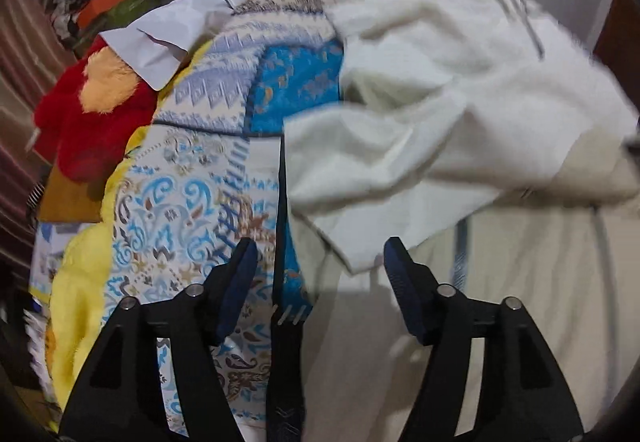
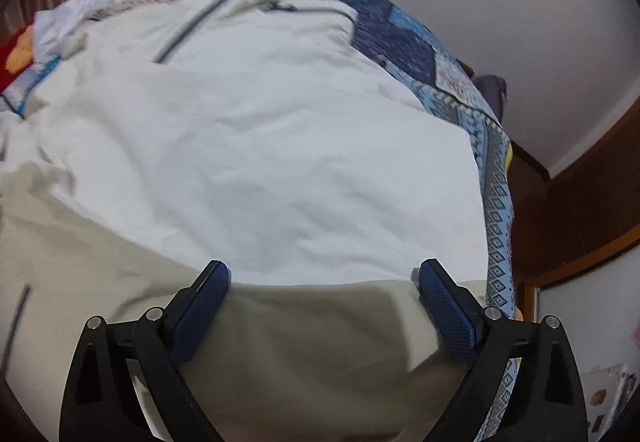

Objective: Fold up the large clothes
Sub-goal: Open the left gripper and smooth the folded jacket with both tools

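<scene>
We're over the bed, and its patterned blue bedspread (image 1: pixel 192 198) runs out to every side, its right edge dropping away toward the wooden wall panelling (image 2: pixel 580 202). Spread across the middle lies the big white garment (image 2: pixel 248 162), a fleecy lining turned outward and a zipper line near the far end; its right edge sits just inside the bedspread's right edge, so little spare cover is left there. On the other side, a folded flap of it (image 1: pixel 400 146) is rumpled back, its lower corner hanging just ahead of our left gripper (image 1: pixel 320 262), whose fingers are spread wide apart with nothing between them. Bare bedspread is open to the left of that flap. Our right gripper (image 2: pixel 324 274) is spread wide too, straddling the near fold line of the garment. Along the far left edge sit a red plush toy (image 1: pixel 96 110) and a pale shirt (image 1: pixel 160 42).
</scene>
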Motion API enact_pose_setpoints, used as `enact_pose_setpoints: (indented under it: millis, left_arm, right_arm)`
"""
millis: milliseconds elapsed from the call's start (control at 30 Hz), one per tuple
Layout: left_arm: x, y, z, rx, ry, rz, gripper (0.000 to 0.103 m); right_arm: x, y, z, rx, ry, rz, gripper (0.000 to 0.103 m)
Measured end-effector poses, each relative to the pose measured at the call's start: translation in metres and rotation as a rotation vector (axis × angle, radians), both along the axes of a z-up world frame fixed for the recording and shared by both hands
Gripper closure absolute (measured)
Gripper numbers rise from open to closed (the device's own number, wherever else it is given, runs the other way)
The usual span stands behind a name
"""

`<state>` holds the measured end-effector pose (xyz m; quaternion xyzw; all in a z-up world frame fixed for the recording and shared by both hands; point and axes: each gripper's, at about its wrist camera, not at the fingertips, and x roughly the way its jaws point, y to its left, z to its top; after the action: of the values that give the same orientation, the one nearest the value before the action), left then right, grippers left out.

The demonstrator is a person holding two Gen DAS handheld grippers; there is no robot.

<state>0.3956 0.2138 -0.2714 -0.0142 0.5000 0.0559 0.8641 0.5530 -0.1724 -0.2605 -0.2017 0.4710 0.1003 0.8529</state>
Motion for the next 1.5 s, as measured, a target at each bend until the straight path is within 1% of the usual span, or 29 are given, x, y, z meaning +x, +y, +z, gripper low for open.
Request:
enact_pose_setpoints:
  millis: [100,133,167,200,233,267,333,367,433,500,533,567,633,733,833,900,967,1067,1133,1200,1300,1367,1400,1433,1467,1500]
  left_arm:
    - [0.013,-0.002,0.025,-0.132,-0.064,0.039,0.032]
    - [0.021,-0.005,0.032,-0.176,-0.085,0.05,0.027]
    - [0.027,-0.011,0.038,-0.205,-0.099,0.06,0.023]
    - [0.036,-0.018,0.042,-0.236,-0.119,0.07,0.022]
    - [0.047,-0.027,0.043,-0.257,-0.129,0.074,0.021]
    - [0.06,-0.035,0.042,-0.267,-0.125,0.074,0.021]
    - [0.079,-0.053,0.034,-0.257,-0.093,0.069,0.021]
    - [0.087,-0.063,0.027,-0.234,-0.068,0.063,0.021]
    - [0.097,-0.078,0.01,-0.167,-0.008,0.041,0.021]
    - [0.095,-0.089,-0.007,-0.097,0.042,0.004,0.021]
    - [0.087,-0.094,-0.016,-0.056,0.06,-0.017,0.021]
    - [0.08,-0.096,-0.021,-0.031,0.067,-0.03,0.021]
    - [0.055,-0.099,-0.032,0.029,0.075,-0.059,0.021]
    - [0.019,-0.096,-0.037,0.085,0.089,-0.104,0.021]
    - [-0.009,-0.085,-0.03,0.075,0.105,-0.137,0.021]
    - [-0.021,-0.071,-0.018,0.059,0.087,-0.123,0.021]
    - [-0.024,-0.054,-0.002,0.037,0.049,-0.074,0.021]
    - [-0.014,-0.02,0.018,-0.036,-0.005,0.046,0.02]
    - [0.002,0.001,0.021,-0.089,-0.006,0.136,0.02]
    - [0.018,0.008,0.017,-0.138,-0.003,0.165,0.02]
    - [0.037,-0.007,0.008,-0.195,0.008,0.144,0.02]
    - [0.051,-0.028,-0.002,-0.199,0.027,0.087,0.02]
    - [0.057,-0.039,-0.008,-0.185,0.039,0.06,0.02]
    - [0.064,-0.052,-0.017,-0.155,0.059,0.027,0.02]
    - [0.069,-0.062,-0.024,-0.125,0.082,0.003,0.02]
    - [0.076,-0.074,-0.036,-0.08,0.122,-0.023,0.02]
  right_arm:
    - [-0.015,0.009,0.017,0.058,-0.014,0.032,0.008]
    - [-0.021,0.013,0.02,0.071,-0.014,0.04,0.008]
    - [-0.026,0.016,0.024,0.087,-0.011,0.052,0.008]
    - [-0.021,0.017,0.022,0.095,-0.007,0.061,0.008]
    - [-0.025,0.02,0.023,0.103,0.001,0.074,0.008]
    - [-0.026,0.021,0.022,0.103,0.005,0.081,0.008]
    - [-0.03,0.022,0.019,0.094,0.012,0.094,0.008]
    - [-0.033,0.023,0.014,0.082,0.022,0.1,0.007]
    - [-0.035,0.02,0.003,0.061,0.053,0.103,0.007]
    - [-0.039,0.011,-0.003,0.08,0.071,0.101,0.007]
    - [-0.041,0.008,-0.001,0.092,0.074,0.101,0.007]
    - [-0.043,0.004,0.0,0.099,0.078,0.103,0.007]
    - [-0.047,-0.004,0.005,0.106,0.073,0.103,0.007]
    - [-0.054,-0.015,0.011,0.118,0.061,0.09,0.007]
    - [-0.059,-0.026,0.019,0.145,0.041,0.068,0.007]
    - [-0.062,-0.033,0.025,0.169,0.027,0.046,0.007]
    - [-0.063,-0.039,0.031,0.188,0.015,0.027,0.007]
    - [-0.063,-0.05,0.045,0.227,-0.014,0.0,0.007]
    - [-0.06,-0.056,0.055,0.254,-0.036,-0.02,0.007]
    - [-0.054,-0.062,0.062,0.291,-0.042,-0.049,0.006]
    - [-0.042,-0.067,0.064,0.37,0.003,-0.093,0.005]
    - [-0.034,-0.064,0.057,0.433,0.067,-0.103,0.005]
    - [-0.031,-0.06,0.051,0.454,0.097,-0.098,0.005]
    - [-0.029,-0.057,0.046,0.461,0.117,-0.091,0.005]
    - [-0.027,-0.051,0.038,0.457,0.141,-0.082,0.005]
    - [-0.024,-0.044,0.028,0.437,0.169,-0.071,0.005]
